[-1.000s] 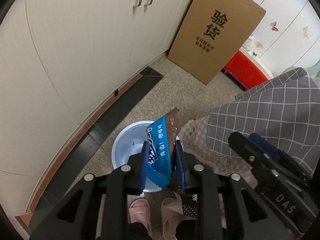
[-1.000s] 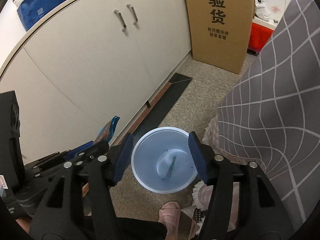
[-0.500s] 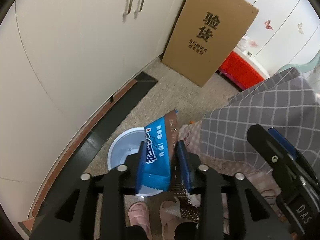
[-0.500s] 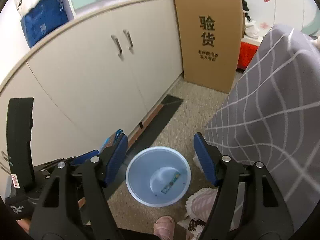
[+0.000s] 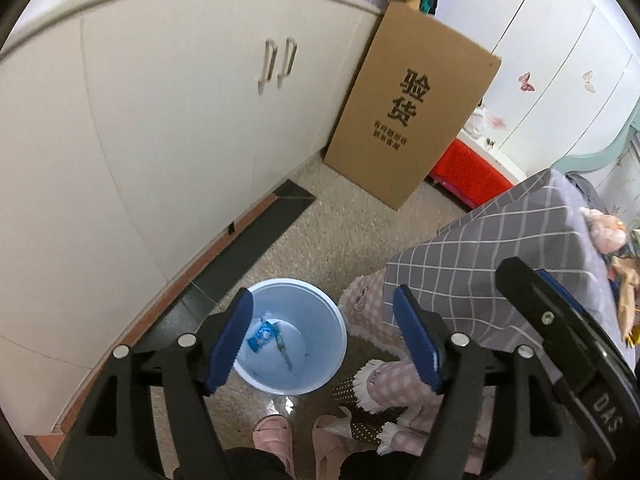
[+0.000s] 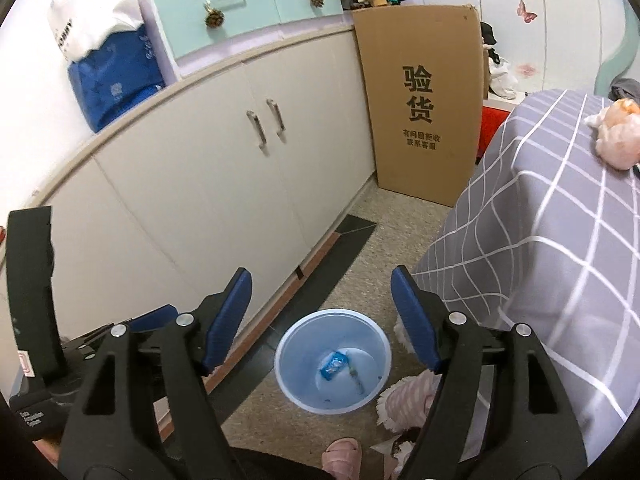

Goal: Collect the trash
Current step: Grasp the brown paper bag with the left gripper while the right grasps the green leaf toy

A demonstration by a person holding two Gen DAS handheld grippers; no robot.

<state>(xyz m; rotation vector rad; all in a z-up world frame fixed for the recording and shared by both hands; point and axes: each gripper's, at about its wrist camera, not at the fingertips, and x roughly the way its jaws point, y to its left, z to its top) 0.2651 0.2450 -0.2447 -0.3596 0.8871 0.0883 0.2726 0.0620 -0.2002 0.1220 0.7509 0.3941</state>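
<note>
A long cream cabinet [image 6: 224,168] with paired metal handles runs along the left wall, its dark plinth meeting a speckled floor [image 5: 352,224]. At right, a surface draped in a grey checked cloth [image 6: 552,248] carries a crumpled pale orange-and-white object [image 6: 616,136] near its far edge. A flat brown cardboard box [image 6: 420,104], printed with dark characters, leans upright against the far end of the cabinet. On the cabinet top stand a mint-green drawer unit [image 6: 248,4] and a blue-and-white bag [image 6: 112,76]. On the floor between cabinet and cloth stands a pale blue plastic bin [image 5: 320,312], upright and uncovered. Left gripper [image 5: 324,340]: blue-padded fingers spread wide and opening, nothing between them, framing the bin from above. Right gripper [image 6: 322,316]: fingers likewise wide apart and opening, with nothing held, the bin visible below the gap. Beside the bin's right side lie pink checked fabric with a white fringe [image 5: 372,384] and, at the lower edge, the person's pink slippers [image 5: 276,432]. The blue snack wrapper [image 5: 262,333] lies on the bottom of the bin, left of centre. Just beside it, also on the bin's floor, rests a thin sliver of further trash [image 5: 285,354], too small to identify.
</note>
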